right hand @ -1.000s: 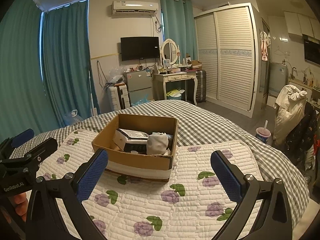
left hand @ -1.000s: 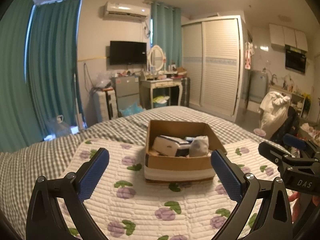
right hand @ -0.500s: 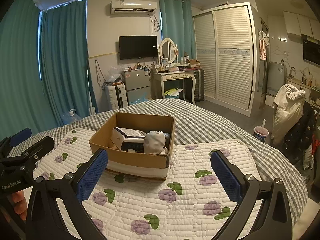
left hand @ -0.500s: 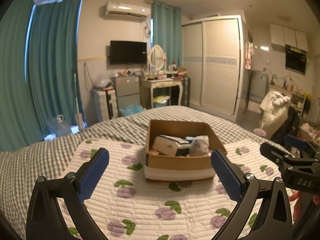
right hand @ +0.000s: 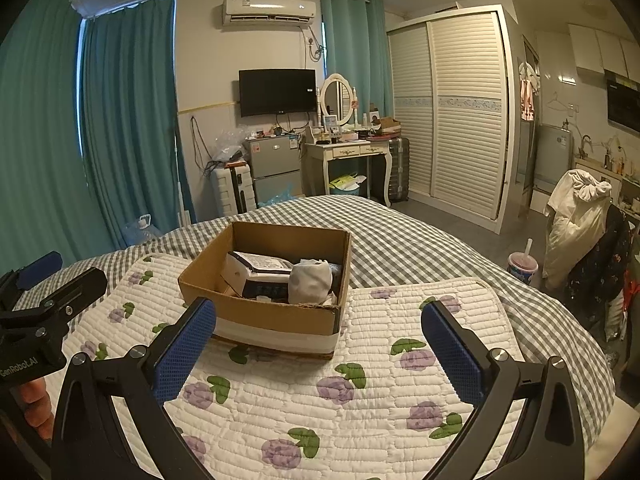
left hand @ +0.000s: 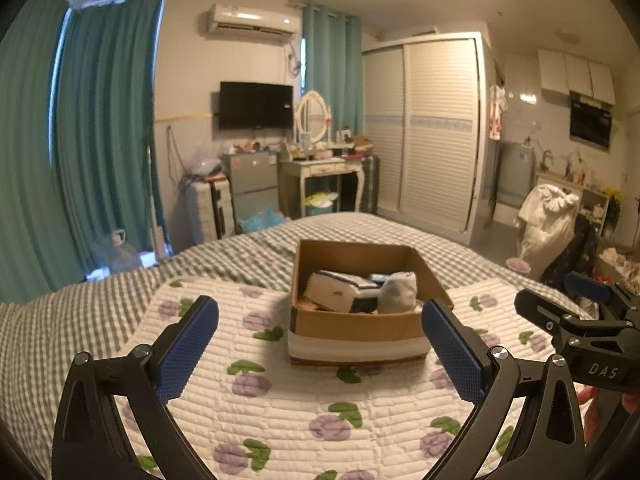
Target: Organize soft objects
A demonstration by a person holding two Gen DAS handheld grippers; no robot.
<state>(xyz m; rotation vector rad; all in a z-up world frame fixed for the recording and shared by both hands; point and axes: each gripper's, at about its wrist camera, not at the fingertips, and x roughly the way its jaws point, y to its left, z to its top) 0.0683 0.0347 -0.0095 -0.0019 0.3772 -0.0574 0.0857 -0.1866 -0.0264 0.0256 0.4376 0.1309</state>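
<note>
While both jaws gape wide and empty, left gripper (left hand: 320, 344) and right gripper (right hand: 319, 340) hover level before the cardboard box (left hand: 352, 320).

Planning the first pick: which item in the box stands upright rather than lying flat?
The pale grey fabric roll, standing at the right of the cardboard box. The white-and-navy pack beside it lies flat.

A home bedroom: a checked bed (right hand: 400, 248), wall TV (right hand: 277, 91), dressing table (right hand: 348, 152), sliding wardrobe (right hand: 452, 112), teal curtains (right hand: 120, 128).
</note>
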